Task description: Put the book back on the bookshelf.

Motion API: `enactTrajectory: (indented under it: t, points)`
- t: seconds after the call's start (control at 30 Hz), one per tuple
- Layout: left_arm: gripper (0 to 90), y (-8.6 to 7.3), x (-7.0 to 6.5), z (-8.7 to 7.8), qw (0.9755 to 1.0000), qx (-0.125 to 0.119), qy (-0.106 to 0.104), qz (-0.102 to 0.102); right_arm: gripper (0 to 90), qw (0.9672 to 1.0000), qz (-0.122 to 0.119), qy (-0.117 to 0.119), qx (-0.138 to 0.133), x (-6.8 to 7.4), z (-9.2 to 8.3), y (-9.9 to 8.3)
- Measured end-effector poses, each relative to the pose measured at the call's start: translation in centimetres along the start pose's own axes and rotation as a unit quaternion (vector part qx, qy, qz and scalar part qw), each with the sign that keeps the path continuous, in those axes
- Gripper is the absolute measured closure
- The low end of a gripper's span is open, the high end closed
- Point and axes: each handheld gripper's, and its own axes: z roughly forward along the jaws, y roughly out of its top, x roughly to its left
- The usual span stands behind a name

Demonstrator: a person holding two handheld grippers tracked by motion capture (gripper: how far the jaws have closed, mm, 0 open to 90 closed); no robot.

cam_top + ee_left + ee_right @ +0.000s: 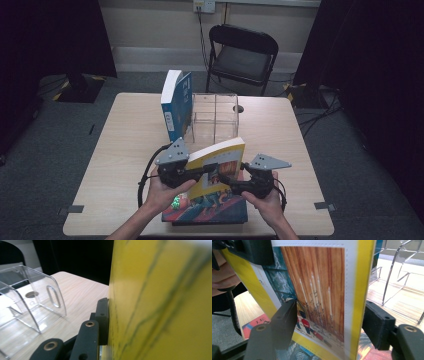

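A yellow-bordered picture book [222,152] is held up tilted over the table's front middle, between both grippers. My left gripper [209,171] comes in from the left and is shut on it; its pad [102,320] lies flat against the yellow cover [160,302]. My right gripper [223,178] comes from the right with the book [322,290] between its jaws, one pad [285,320] on the cover and the other at the yellow edge. The left gripper's jaw [254,250] clamps the book's far corner.
A second colourful book [210,212] lies flat at the front edge, under the raised one. A blue book [176,105] stands upright beside a clear acrylic rack [215,117] at the table's back. A folding chair [242,55] stands behind the table.
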Motion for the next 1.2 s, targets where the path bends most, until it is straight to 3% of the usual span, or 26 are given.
enactTrajectory:
  t: [0.1, 0.23, 0.43, 0.47, 0.67, 0.8, 0.83, 0.87, 0.97, 1.0, 1.13, 1.2]
  points:
    - [75.0, 0.0, -0.1, 0.0, 1.0000, -0.001, 0.004, 0.003, 33.9, 0.9999, 0.007, 0.010, 0.001, -0.3, -0.1, 0.0]
    - [75.2, -0.1, 0.1, -0.1, 0.9999, -0.002, 0.010, -0.007, 31.4, 0.9999, 0.014, 0.003, 0.008, -0.9, -0.4, -0.2]
    - [75.6, -0.4, 0.6, -1.0, 0.9992, -0.009, 0.018, -0.034, 27.2, 0.9990, 0.029, -0.024, 0.023, -2.1, -1.8, -1.4]
    - [75.6, -0.5, 0.9, -1.1, 0.9991, -0.007, 0.019, -0.038, 26.9, 0.9980, 0.039, -0.039, 0.031, -2.8, -2.4, -2.2]
    - [75.7, -0.6, 1.5, -1.4, 0.9977, -0.010, 0.035, -0.056, 26.4, 0.9948, 0.060, -0.072, 0.040, -4.4, -3.7, -3.7]
    - [75.7, -0.5, 1.8, -1.6, 0.9971, -0.008, 0.039, -0.065, 25.1, 0.9900, 0.068, -0.110, 0.057, -5.9, -4.9, -5.0]
    - [75.7, -0.5, 1.8, -1.6, 0.9971, -0.008, 0.039, -0.065, 25.1, 0.9900, 0.068, -0.110, 0.057, -5.9, -4.9, -5.0]
    - [75.8, -0.4, 1.9, -1.8, 0.9970, -0.006, 0.039, -0.067, 25.1, 0.9869, 0.072, -0.129, 0.064, -6.6, -5.4, -5.7]
    - [75.8, -0.2, 1.9, -1.9, 0.9970, -0.004, 0.050, -0.060, 23.5, 0.9844, 0.078, -0.141, 0.071, -7.4, -6.0, -6.3]
    - [75.8, 0.0, 2.0, -2.0, 0.9965, -0.008, 0.059, -0.059, 21.5, 0.9811, 0.091, -0.152, 0.078, -8.2, -6.4, -7.0]
    - [75.7, 0.0, 3.3, -2.1, 0.9954, -0.016, 0.064, -0.069, 16.0, 0.9729, 0.096, -0.181, 0.107, -9.6, -6.4, -8.6]
    - [75.7, 0.0, 3.8, -2.1, 0.9937, -0.013, 0.082, -0.076, 15.5, 0.9687, 0.104, -0.186, 0.127, -10.2, -6.1, -9.3]
